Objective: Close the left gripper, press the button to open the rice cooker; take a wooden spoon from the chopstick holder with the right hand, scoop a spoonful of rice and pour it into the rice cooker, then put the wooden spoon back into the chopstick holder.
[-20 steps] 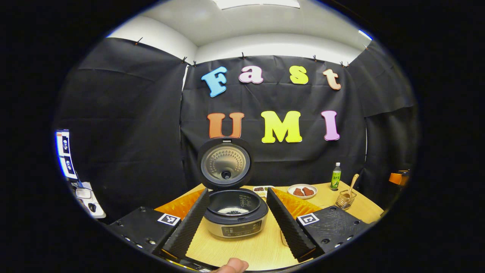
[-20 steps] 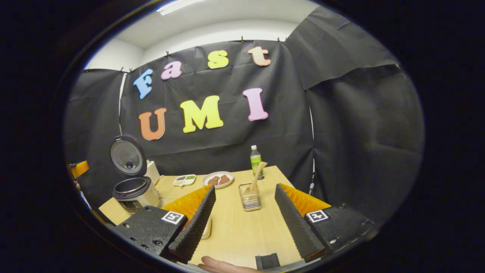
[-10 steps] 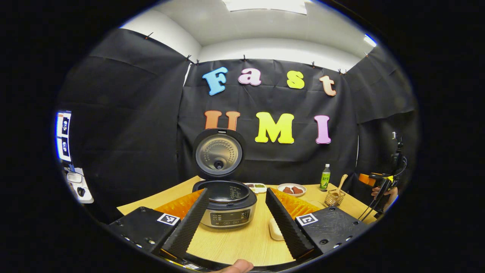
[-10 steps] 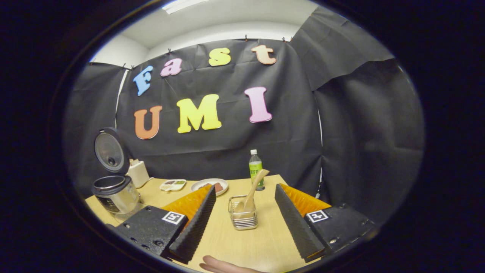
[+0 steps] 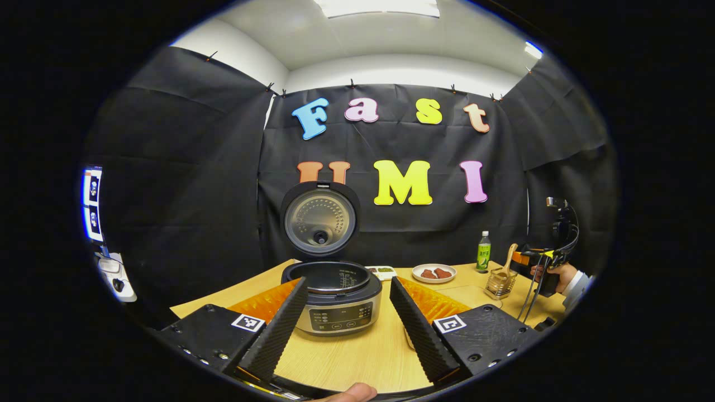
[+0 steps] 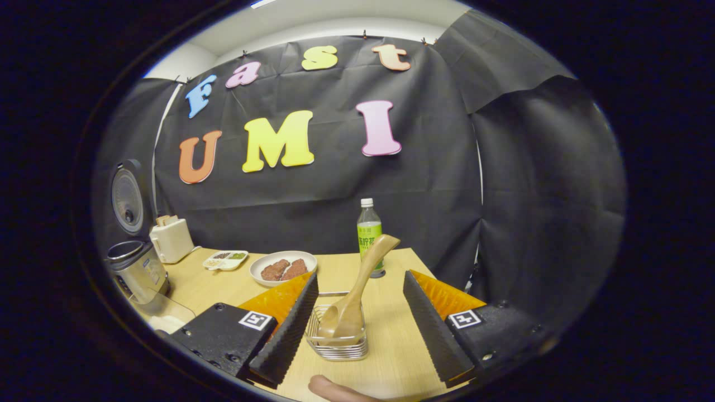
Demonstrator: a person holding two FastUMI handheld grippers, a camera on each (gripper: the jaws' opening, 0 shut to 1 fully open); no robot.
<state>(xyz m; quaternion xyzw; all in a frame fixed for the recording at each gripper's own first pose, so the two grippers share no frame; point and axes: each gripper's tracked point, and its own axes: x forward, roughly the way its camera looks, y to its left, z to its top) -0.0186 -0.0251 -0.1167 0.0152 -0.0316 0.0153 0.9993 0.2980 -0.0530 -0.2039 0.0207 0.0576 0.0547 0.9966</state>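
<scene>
- In the right gripper view, the right gripper (image 6: 354, 329) is hanging low over the wooden table (image 6: 391, 363) with its jaws released and wide apart, gripping nothing.
- The wire chopstick holder (image 6: 337, 341) is sitting between its fingers, touched by neither, with the wooden spoon (image 6: 357, 296) standing in it bowl-down, handle leaning up to the right.
- Just beyond, a plate of brown food (image 6: 282, 268) and a green-labelled bottle (image 6: 367, 233) are standing near the wall; a toaster (image 6: 171, 239) is sitting further left.
- In the left gripper view, the left gripper (image 5: 341, 324) is hovering with jaws spread, holding nothing.
- The rice cooker (image 5: 335, 298) is standing just ahead between the fingers, its lid (image 5: 319, 220) raised upright.
- Far right, a person's hand (image 5: 558, 272) is holding the other gripper beside the holder.
</scene>
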